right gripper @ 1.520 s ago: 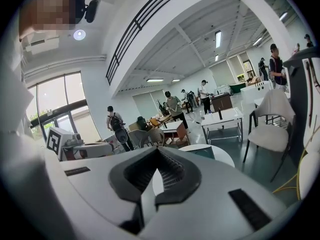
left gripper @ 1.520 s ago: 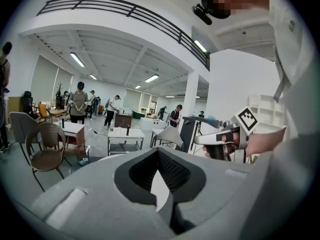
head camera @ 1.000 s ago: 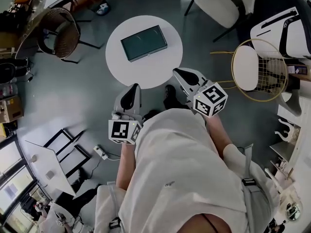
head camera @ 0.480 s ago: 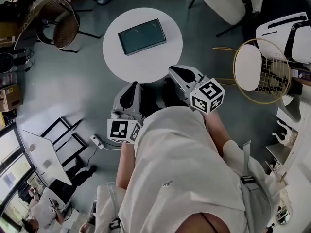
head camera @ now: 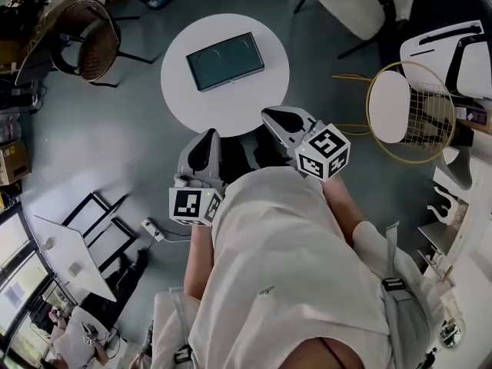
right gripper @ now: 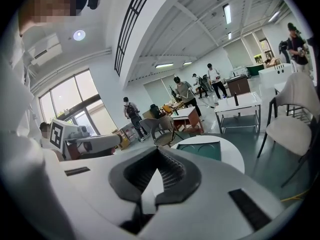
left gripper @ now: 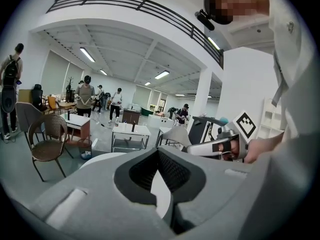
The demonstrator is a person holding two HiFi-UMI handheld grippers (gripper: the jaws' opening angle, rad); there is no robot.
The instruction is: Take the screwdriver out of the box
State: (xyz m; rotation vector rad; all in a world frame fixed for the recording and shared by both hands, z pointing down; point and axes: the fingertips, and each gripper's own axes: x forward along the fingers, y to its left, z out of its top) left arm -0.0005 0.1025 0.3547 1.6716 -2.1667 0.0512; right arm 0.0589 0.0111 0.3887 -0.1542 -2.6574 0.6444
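Edging toward the round table (head camera: 231,110), the right gripper (head camera: 267,114) now overlaps its near rim, jaws pressed together and empty. The left gripper (head camera: 209,136), likewise closed, hangs short of it. Farther on, the closed green box (head camera: 225,60) lies at the table's middle, the screwdriver unseen.

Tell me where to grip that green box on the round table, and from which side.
Probably the near long edge of the green box, with the right claw coming in level from the person's side of the round table. It lies flat and thin, closed, that edge facing the person.
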